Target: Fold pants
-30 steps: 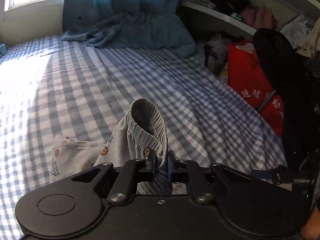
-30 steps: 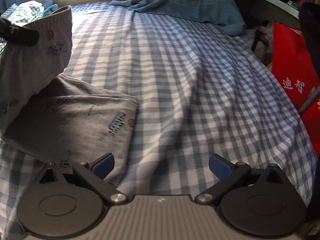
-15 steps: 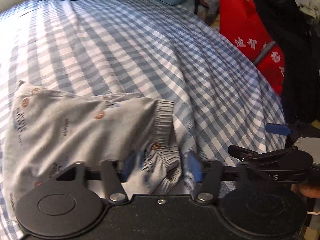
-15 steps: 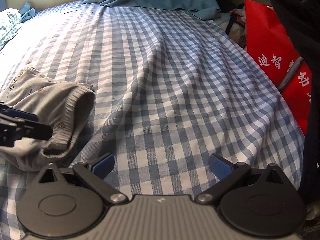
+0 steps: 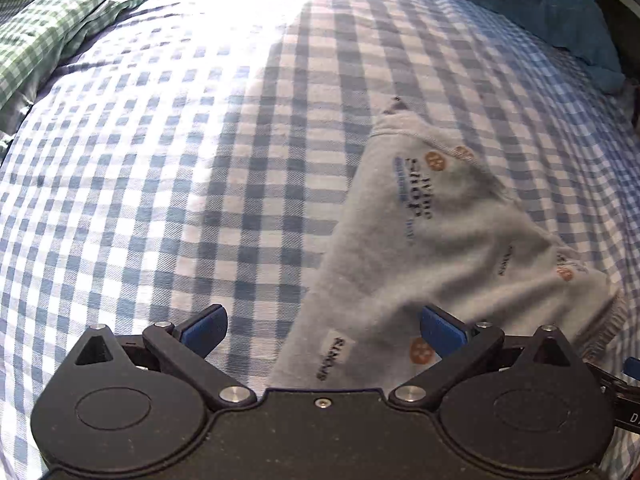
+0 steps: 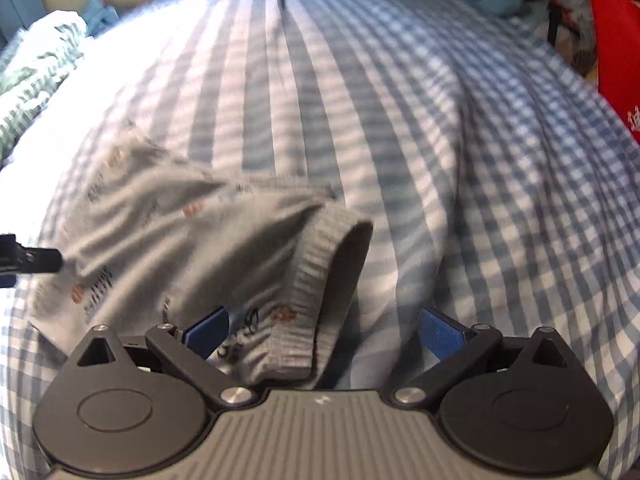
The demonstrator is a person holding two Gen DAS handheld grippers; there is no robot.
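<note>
The grey printed pants (image 5: 440, 240) lie folded in a small bundle on the blue checked bed sheet (image 5: 200, 160). My left gripper (image 5: 323, 326) is open, low over the bundle's left edge, holding nothing. In the right wrist view the pants (image 6: 180, 232) show their ribbed waistband (image 6: 320, 264) curled up at the bundle's right end. My right gripper (image 6: 323, 328) is open, and the waistband lies between its fingers. The tip of the left gripper (image 6: 28, 260) shows at the left edge of that view.
A green checked quilt (image 5: 60, 12) lies bunched at the far left. A blue garment (image 5: 560, 0) lies at the far end of the bed. A red bag (image 6: 616, 40) stands off the bed's right side.
My left gripper opened, let go of the waistband and swung left over the bundle. The pants dropped flat onto the sheet. My right gripper moved left up to the waistband, still open.
</note>
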